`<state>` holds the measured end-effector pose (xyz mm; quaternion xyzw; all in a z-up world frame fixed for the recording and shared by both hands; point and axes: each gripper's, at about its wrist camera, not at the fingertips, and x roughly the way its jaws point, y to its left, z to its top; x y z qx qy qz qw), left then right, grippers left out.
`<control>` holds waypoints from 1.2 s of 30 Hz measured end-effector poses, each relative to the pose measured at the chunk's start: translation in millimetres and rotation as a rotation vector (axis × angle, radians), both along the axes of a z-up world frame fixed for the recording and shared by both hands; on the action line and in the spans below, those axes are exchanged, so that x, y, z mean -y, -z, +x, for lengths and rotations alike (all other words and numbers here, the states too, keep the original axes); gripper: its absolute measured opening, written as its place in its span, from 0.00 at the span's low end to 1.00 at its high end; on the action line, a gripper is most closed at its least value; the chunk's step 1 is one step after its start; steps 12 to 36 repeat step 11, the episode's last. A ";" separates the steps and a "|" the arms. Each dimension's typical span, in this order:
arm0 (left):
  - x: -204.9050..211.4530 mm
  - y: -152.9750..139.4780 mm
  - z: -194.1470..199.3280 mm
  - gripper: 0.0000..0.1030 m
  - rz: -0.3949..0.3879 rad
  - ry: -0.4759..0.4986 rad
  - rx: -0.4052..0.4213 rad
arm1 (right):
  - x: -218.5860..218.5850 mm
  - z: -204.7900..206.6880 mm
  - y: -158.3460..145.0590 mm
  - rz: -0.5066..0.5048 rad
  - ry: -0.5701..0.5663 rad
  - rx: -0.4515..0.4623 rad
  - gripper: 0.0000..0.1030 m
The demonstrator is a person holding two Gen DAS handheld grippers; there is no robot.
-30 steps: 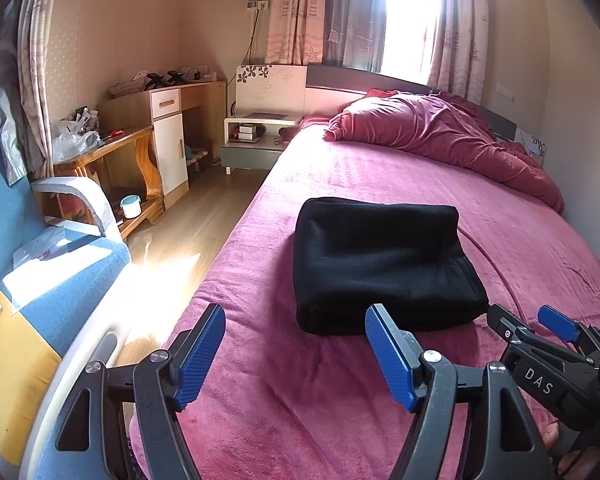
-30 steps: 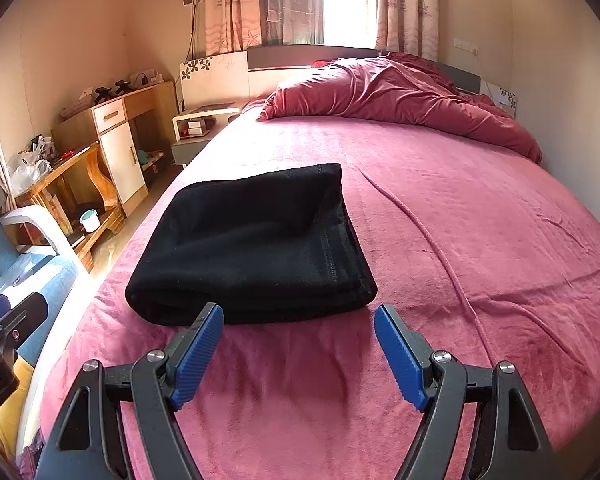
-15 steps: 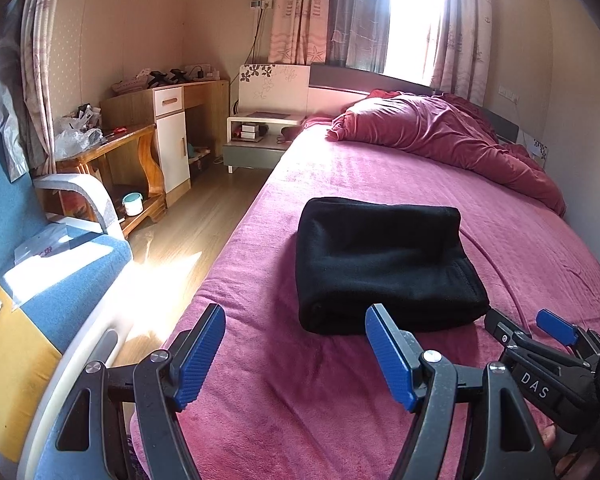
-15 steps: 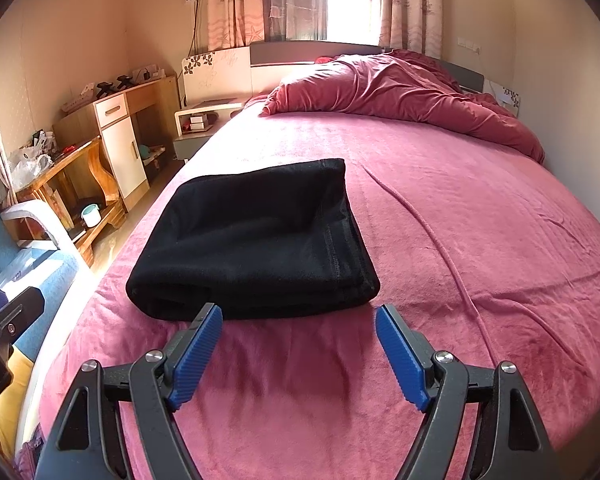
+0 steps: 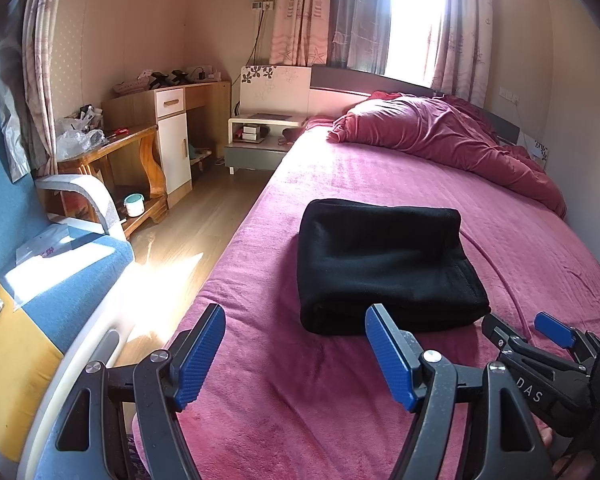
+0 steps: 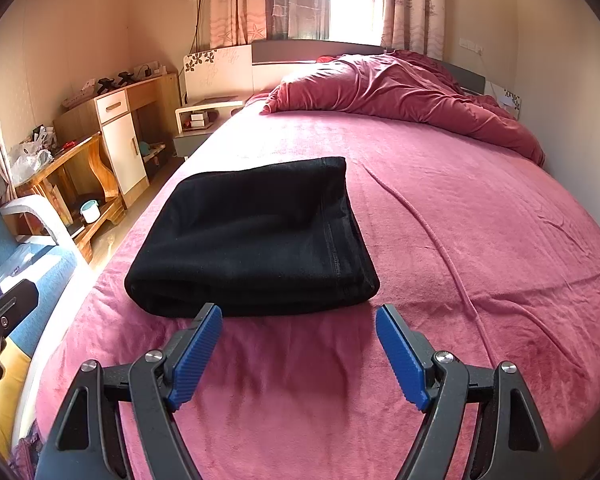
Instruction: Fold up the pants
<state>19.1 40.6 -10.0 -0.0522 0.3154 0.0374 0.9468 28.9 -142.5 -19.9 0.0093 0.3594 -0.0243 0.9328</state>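
Black pants (image 5: 384,266) (image 6: 256,236) lie folded into a thick rectangle on the pink bed cover (image 5: 340,400), near the bed's left edge. My left gripper (image 5: 296,348) hovers just short of the bundle's near left corner, jaws wide apart and empty. In its own view my right gripper (image 6: 299,346) stands open in front of the bundle's near edge, nothing between its blue pads. The right gripper (image 5: 540,340) also shows at the lower right of the left wrist view, beside the pants. Neither gripper touches the pants.
A crumpled dark red duvet (image 5: 440,136) lies at the head of the bed. Left of the bed are a wooden floor (image 5: 180,240), a blue armchair (image 5: 40,260), a wooden desk (image 5: 120,152) and a white nightstand (image 5: 260,136). A wall runs along the bed's right side.
Both grippers stay nearly still and open. The pants lie unmoved; the views have only drifted slightly.
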 end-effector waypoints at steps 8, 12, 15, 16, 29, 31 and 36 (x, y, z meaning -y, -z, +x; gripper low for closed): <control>1.5 -0.8 -2.7 0.72 0.007 0.004 0.014 | 2.6 1.1 4.4 -0.005 -0.003 -0.011 0.78; 1.5 -0.8 -2.3 0.70 -0.003 0.009 0.027 | 8.7 3.7 10.3 0.004 0.007 -0.026 0.78; 1.5 -0.8 -2.3 0.70 -0.003 0.009 0.027 | 8.7 3.7 10.3 0.004 0.007 -0.026 0.78; 1.5 -0.8 -2.3 0.70 -0.003 0.009 0.027 | 8.7 3.7 10.3 0.004 0.007 -0.026 0.78; 1.5 -0.8 -2.3 0.70 -0.003 0.009 0.027 | 8.7 3.7 10.3 0.004 0.007 -0.026 0.78; 1.5 -0.8 -2.3 0.70 -0.003 0.009 0.027 | 8.7 3.7 10.3 0.004 0.007 -0.026 0.78; 1.5 -0.8 -2.3 0.70 -0.003 0.009 0.027 | 8.7 3.7 10.3 0.004 0.007 -0.026 0.78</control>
